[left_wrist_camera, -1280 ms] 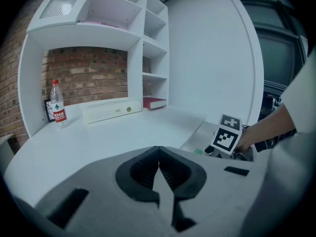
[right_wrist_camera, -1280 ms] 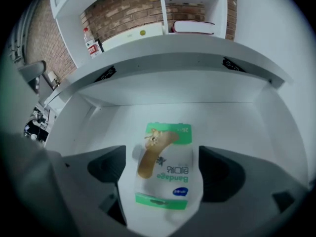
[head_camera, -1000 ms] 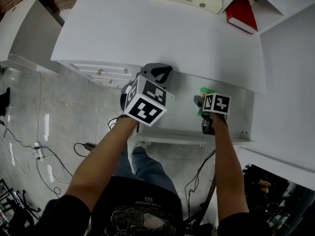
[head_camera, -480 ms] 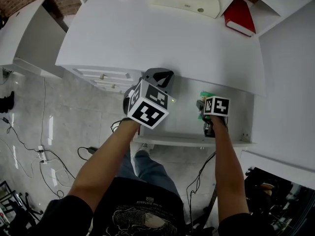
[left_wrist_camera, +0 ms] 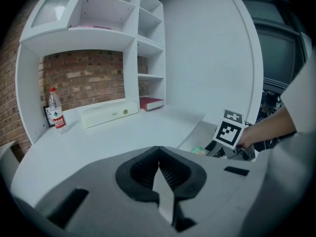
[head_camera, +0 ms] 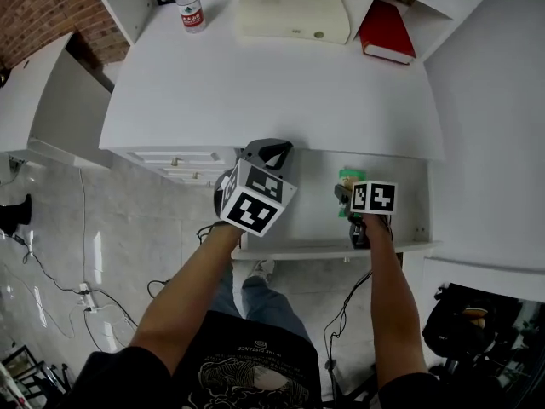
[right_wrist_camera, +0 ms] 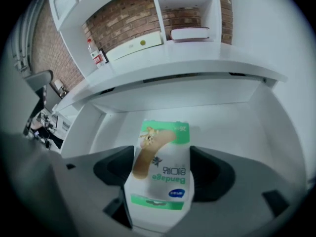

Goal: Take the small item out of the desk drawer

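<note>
The desk drawer (head_camera: 311, 196) stands pulled out under the white desk top (head_camera: 281, 92). My right gripper (head_camera: 348, 192) is down in the drawer. Its jaws have just been closing, and they are now shut on a small green and white bandage box (head_camera: 350, 177). In the right gripper view the box (right_wrist_camera: 160, 174) stands upright between the dark pads of the gripper (right_wrist_camera: 163, 171), above the drawer floor (right_wrist_camera: 237, 132). My left gripper (head_camera: 271, 152) hovers at the drawer's left end, over the desk edge. Its jaws (left_wrist_camera: 158, 149) meet, with nothing between them.
At the back of the desk stand a water bottle (head_camera: 191, 8), a cream case (head_camera: 292, 14) and a red book (head_camera: 386, 31) under white shelves. A small drawer unit (head_camera: 174, 156) lies left of the open drawer. Cables (head_camera: 51, 288) run over the grey floor.
The right gripper's jaws have closed on the bandage box and it has lifted a little. The head view has shifted, so more of the desk's back shows.
</note>
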The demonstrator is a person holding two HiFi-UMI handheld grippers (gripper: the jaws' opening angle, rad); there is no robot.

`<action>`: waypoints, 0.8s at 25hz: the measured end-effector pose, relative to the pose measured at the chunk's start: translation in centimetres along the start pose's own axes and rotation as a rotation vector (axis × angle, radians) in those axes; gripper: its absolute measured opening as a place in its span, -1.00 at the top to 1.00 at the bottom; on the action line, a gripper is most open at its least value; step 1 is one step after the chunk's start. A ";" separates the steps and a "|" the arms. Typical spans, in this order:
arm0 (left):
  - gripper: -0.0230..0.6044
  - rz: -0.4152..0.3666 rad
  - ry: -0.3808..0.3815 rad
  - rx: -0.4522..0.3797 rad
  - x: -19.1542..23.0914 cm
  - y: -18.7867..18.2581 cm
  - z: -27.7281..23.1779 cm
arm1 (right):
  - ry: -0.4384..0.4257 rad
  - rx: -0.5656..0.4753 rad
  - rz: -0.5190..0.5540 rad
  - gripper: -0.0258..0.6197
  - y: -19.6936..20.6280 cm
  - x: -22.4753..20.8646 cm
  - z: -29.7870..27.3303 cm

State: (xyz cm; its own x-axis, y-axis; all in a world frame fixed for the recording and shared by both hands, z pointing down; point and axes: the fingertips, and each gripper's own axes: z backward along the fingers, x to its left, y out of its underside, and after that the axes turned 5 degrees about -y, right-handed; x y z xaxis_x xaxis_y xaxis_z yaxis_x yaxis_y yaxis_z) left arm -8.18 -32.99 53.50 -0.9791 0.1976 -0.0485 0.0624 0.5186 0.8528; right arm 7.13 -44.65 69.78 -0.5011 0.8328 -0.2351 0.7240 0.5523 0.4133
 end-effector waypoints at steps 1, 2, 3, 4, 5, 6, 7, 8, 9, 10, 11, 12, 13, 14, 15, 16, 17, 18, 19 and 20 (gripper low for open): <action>0.91 0.001 0.005 -0.001 -0.2 -0.3 0.1 | -0.005 -0.014 -0.014 -0.17 0.0 0.1 0.5; 0.91 -0.001 0.011 0.000 -0.4 -0.5 0.1 | -0.004 -0.027 -0.022 -0.17 0.0 0.1 1.1; 0.91 -0.005 0.018 0.000 -0.7 -0.7 0.2 | 0.001 -0.039 -0.028 -0.17 0.0 0.1 1.7; 0.91 -0.008 0.024 -0.001 -0.9 -0.9 0.3 | 0.006 -0.051 -0.035 -0.17 -0.1 0.0 2.3; 0.91 -0.012 0.030 -0.003 -1.0 -1.3 0.4 | 0.009 -0.066 -0.044 -0.17 -0.1 0.0 2.9; 0.91 -0.016 0.035 -0.007 -1.1 -1.6 0.6 | 0.012 -0.081 -0.051 -0.17 -0.3 0.1 3.5; 0.91 -0.021 0.039 -0.012 -1.2 -2.0 0.7 | 0.014 -0.096 -0.054 -0.17 -0.4 0.2 4.2; 0.91 -0.025 0.043 -0.017 -1.3 -2.4 0.9 | 0.016 -0.108 -0.052 -0.17 -0.6 0.3 4.9; 0.91 -0.029 0.047 -0.022 -1.3 -2.8 1.1 | 0.020 -0.120 -0.047 -0.17 -0.7 0.5 5.6; 0.91 -0.032 0.051 -0.027 -1.4 -3.2 1.3 | 0.025 -0.132 -0.041 -0.17 -0.9 0.7 6.3; 0.91 -0.036 0.055 -0.031 -1.4 -3.6 1.4 | 0.032 -0.146 -0.038 -0.17 -1.2 0.8 7.1; 0.91 -0.040 0.060 -0.036 -1.5 -4.0 1.6 | 0.040 -0.162 -0.039 -0.17 -1.4 0.9 7.8; 0.91 -0.042 0.064 -0.041 -1.5 -4.3 1.7 | 0.048 -0.179 -0.043 -0.17 -1.7 1.0 8.6; 0.91 -0.042 0.068 -0.046 -1.4 -4.6 1.9 | 0.056 -0.198 -0.047 -0.17 -2.0 1.1 9.4; 0.91 -0.042 0.072 -0.051 -1.4 -5.0 2.0 | 0.063 -0.216 -0.051 -0.17 -2.4 1.3 10.2; 0.91 -0.043 0.076 -0.056 -1.3 -5.3 2.2 | 0.069 -0.234 -0.053 -0.17 -2.7 1.5 10.9; 0.91 -0.046 0.081 -0.061 -1.3 -5.7 2.4 | 0.075 -0.252 -0.056 -0.17 -3.1 1.8 11.6; 0.91 -0.050 0.086 -0.066 -1.2 -6.1 2.5 | 0.081 -0.271 -0.059 -0.17 -3.6 2.0 12.4; 0.91 -0.055 0.092 -0.073 -1.1 -6.7 2.6 | 0.088 -0.290 -0.062 -0.17 -4.0 2.3 13.1; 0.91 -0.059 0.098 -0.080 -1.0 -7.2 2.7 | 0.095 -0.309 -0.065 -0.17 -4.5 2.5 13.9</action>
State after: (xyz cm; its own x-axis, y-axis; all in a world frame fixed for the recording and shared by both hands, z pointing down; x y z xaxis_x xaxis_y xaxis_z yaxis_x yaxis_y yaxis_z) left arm -7.12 -34.65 46.02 -0.9950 0.0851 -0.0521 -0.0074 0.4580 0.8889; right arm 9.18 -44.60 55.13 -0.5937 0.7813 -0.1927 0.5183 0.5545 0.6511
